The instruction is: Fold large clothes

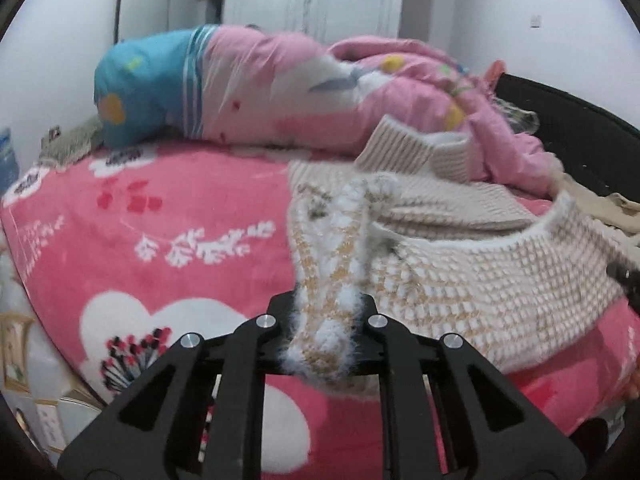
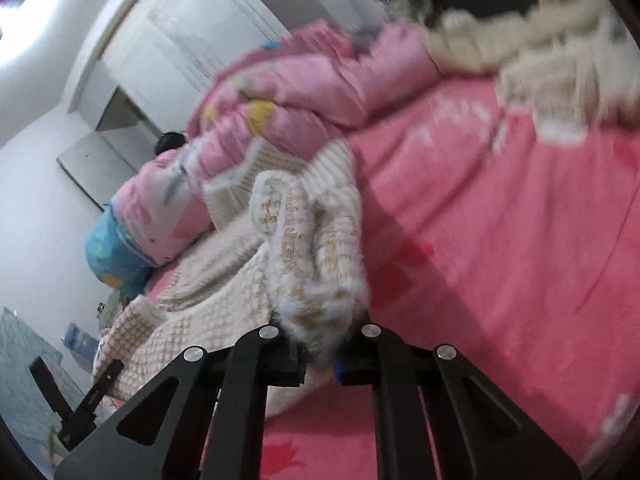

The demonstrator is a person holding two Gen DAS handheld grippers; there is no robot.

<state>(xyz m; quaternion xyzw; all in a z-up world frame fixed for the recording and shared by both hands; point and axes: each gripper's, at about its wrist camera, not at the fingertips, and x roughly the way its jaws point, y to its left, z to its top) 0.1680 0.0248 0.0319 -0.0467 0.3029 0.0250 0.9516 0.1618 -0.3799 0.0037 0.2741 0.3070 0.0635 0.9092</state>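
The left tongs are seen clamped on a bunched strip of the knitted sweater, a cream and tan garment with fuzzy white trim. The knit is pinched between the two black fingers, and fluff spills out on both sides of the grip. The right tongs are likewise closed on a thick fuzzy fold of the same sweater, which fills the gap between the fingers.

From each pair of tongs the sweater runs forward and away, down onto the pink flowered blanket. Its gripped edge is raised off the bed, while the rest of the body lies spread ahead, reaching toward the heaped pink quilt beyond it. In the left view the tip of the other tool is glimpsed at the far right, at the end of the lifted hem; in the right view the other tool appears low at the left. So the held edge is judged to be stretched across between the two grips, with the long axis of the garment lying ahead of both.

Neither hand is judged nearer; the hold is shared. A fold would seem to call for both grips to be carried forward together over the resting cloth, kept level so the edge is not skewed.
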